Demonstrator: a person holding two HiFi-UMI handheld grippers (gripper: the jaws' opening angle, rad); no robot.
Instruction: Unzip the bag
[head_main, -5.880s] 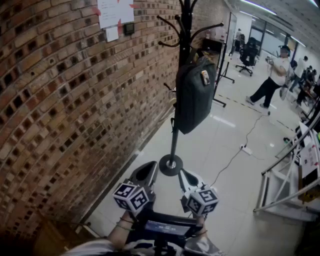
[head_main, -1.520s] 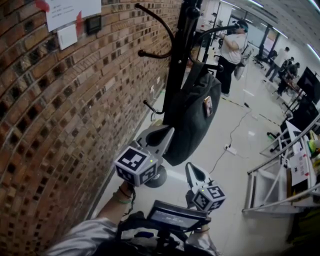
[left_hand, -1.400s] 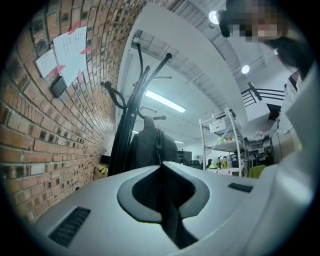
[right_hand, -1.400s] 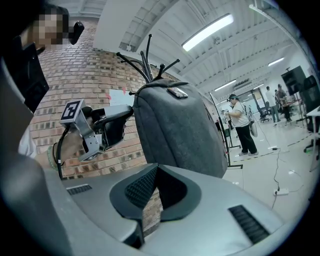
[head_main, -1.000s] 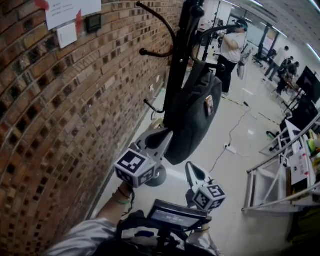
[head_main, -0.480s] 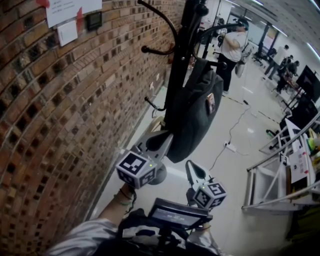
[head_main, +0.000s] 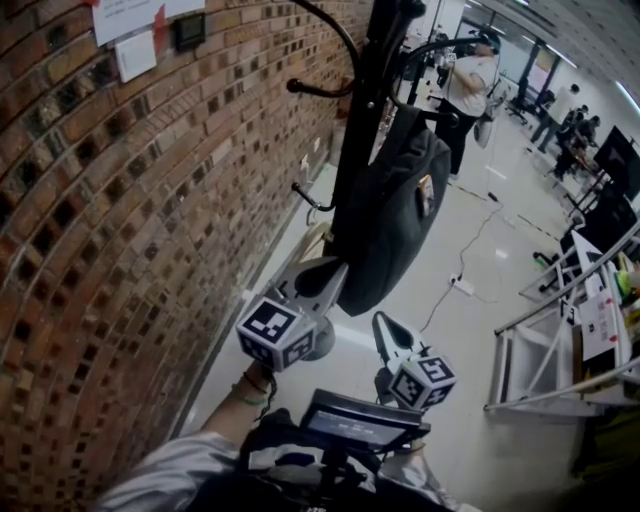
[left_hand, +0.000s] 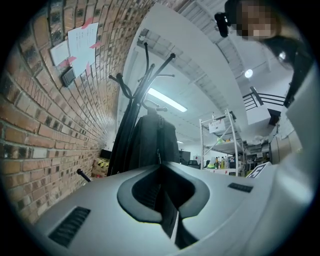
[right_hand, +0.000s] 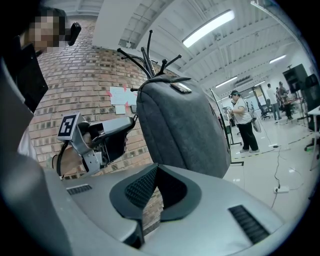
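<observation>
A black bag (head_main: 395, 215) hangs from a dark coat rack (head_main: 362, 110) beside the brick wall. My left gripper (head_main: 333, 268) is shut and empty, its tip just below and left of the bag's lower end. In the left gripper view the bag (left_hand: 150, 142) hangs straight ahead above the left gripper (left_hand: 160, 167), with a zipper line (left_hand: 159, 145) running down its middle. My right gripper (head_main: 383, 322) is lower, shut and empty, short of the bag. The right gripper view shows the bag (right_hand: 182, 130) close above the right gripper (right_hand: 156, 167), with the left gripper (right_hand: 117, 127) to its left.
The brick wall (head_main: 120, 200) runs along the left. The rack's round base (head_main: 322, 342) stands on the pale floor, partly hidden by my left gripper. A person (head_main: 468, 85) stands behind the rack. A metal frame (head_main: 560, 340) is at the right; a cable (head_main: 470, 270) crosses the floor.
Since 5.9 s ago I have come much closer to the rack and the left gripper has risen to the bag's lower end. Over the last second both grippers have barely moved.
</observation>
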